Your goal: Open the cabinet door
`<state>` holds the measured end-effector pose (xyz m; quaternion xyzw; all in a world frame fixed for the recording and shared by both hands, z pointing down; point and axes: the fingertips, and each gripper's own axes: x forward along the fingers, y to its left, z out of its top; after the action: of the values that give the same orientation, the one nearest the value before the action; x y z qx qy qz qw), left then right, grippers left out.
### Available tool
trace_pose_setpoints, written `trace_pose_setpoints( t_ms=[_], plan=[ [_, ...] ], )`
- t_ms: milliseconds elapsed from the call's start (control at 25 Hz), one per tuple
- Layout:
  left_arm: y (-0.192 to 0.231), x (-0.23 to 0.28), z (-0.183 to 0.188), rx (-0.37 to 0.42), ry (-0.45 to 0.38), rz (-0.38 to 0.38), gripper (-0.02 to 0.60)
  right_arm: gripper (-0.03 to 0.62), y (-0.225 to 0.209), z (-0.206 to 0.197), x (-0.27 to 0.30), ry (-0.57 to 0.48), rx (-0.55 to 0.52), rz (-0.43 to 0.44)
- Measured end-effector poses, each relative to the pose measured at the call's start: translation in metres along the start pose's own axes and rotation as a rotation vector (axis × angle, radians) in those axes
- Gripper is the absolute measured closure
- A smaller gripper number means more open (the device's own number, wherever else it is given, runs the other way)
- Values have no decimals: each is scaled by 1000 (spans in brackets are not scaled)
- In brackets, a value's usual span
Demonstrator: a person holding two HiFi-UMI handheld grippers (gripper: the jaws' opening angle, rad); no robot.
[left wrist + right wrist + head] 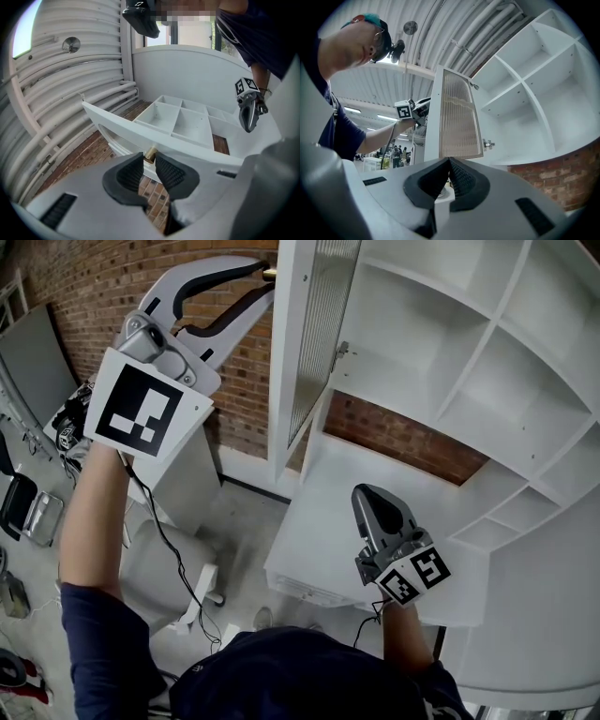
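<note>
1. Cabinet door [285, 362]: white frame with a ribbed glass panel [323, 324]. The door stands swung out from the cabinet [487, 362], roughly square to its front. It hangs on a hinge [339, 354] at its inner edge. The shelf compartments behind it are exposed.

2. Brass knob [150, 153]: mounted on the free edge of the door, at the top of the head view.

3. Left gripper [265, 282]: raised at arm's length to the door's free edge. In the left gripper view, the 2 ribbed pads [129, 173] sit on either side of the knob, with their tips clamped against it. The gripper grasps the knob.

4. Right gripper [361, 491]: held low in front of the cabinet's lower section, well apart from the door, and pointing toward the cabinet. In the right gripper view, its 2 jaws are pressed together at the tips with nothing between them.

5. Marker cube [141, 413]: sits on the rear of the left gripper, facing the head camera.

6. Surroundings: a brick wall [112, 277] stands left of the door and shows again behind the cabinet's lower opening.
</note>
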<state>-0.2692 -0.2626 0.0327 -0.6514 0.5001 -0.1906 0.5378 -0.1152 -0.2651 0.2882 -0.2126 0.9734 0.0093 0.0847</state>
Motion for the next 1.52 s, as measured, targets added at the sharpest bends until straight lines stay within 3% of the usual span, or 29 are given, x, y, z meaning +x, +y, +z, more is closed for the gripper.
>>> trace_pose_setpoints(
  t_ms=[160, 320, 440, 560, 800, 1000, 1320, 1520],
  plan=[
    [-1, -5, 1, -21, -5, 39, 501, 572, -1, 2, -3, -4, -8, -14],
    [4, -30, 9, -268, -79, 179, 526, 572, -8, 8, -10, -12, -22, -30],
    [-11, -49, 23, -331, -107, 196, 564, 572, -15, 12, -18, -15, -29, -50],
    [-39, -58, 42, -402, -136, 152, 574, 572, -22, 15, -28, -15, -27, -76],
    [-127, -45, 78, -580, -188, -34, 575, 572, -35, 22, -44, -18, -36, -105],
    [-209, -10, 72, -774, -159, -138, 575, 572, -44, 23, -59, -19, -48, -132],
    [-304, 23, 35, -1036, -80, -189, 575, 572, -56, 10, -80, 6, -37, -171],
    [-332, 28, 17, -1075, -24, -207, 574, 572, -60, 2, -83, 30, -38, -174]
  ],
)
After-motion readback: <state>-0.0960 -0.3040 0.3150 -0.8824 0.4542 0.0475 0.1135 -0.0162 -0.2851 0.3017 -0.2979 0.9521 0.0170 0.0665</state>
